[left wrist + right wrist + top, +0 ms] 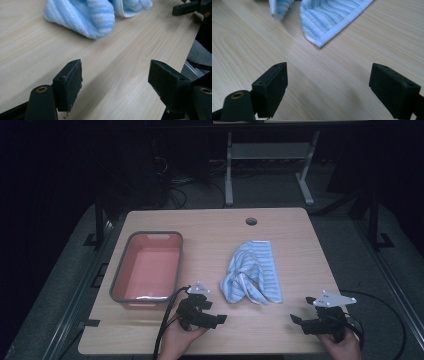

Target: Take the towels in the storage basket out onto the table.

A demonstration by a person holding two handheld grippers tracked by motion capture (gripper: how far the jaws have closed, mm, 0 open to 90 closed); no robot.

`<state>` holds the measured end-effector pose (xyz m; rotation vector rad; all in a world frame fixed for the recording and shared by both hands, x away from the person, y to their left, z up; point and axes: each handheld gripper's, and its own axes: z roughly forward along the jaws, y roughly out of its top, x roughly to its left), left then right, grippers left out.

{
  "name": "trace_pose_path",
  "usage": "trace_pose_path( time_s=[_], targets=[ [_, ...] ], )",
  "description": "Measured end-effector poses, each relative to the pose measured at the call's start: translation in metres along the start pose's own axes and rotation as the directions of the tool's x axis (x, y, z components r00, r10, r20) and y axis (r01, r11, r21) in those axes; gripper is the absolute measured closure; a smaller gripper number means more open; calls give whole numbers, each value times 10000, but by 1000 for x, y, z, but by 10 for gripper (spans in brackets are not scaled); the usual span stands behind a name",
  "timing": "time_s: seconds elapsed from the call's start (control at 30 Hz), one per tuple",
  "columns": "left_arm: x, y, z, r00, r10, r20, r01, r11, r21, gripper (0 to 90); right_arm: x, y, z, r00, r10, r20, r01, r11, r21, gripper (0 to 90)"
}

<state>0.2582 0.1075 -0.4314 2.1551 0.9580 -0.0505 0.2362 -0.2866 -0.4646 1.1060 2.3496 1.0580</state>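
**Count on the table: one towel, one tub, two grippers**

One wooden table (210,227) carries everything. Left of the single blue striped towel (252,272) stands one red tub (148,267). Near the towel are two grippers: the left gripper (219,319) and the right gripper (296,319).

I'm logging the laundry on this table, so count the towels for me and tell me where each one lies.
1. The blue striped towel lies crumpled right of centre on the table, beside the pink bin. The bin looks empty; nothing seems hidden.
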Motion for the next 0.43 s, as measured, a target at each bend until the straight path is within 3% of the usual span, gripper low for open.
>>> trace_pose_path(
  time_s=[0.43],
  targets=[
    [-4,-15,-3,9999,94,-92,-95,9999,-62,263,2,-3,-5,10000,72,-50,-73,9998,-161,146]
  ],
)
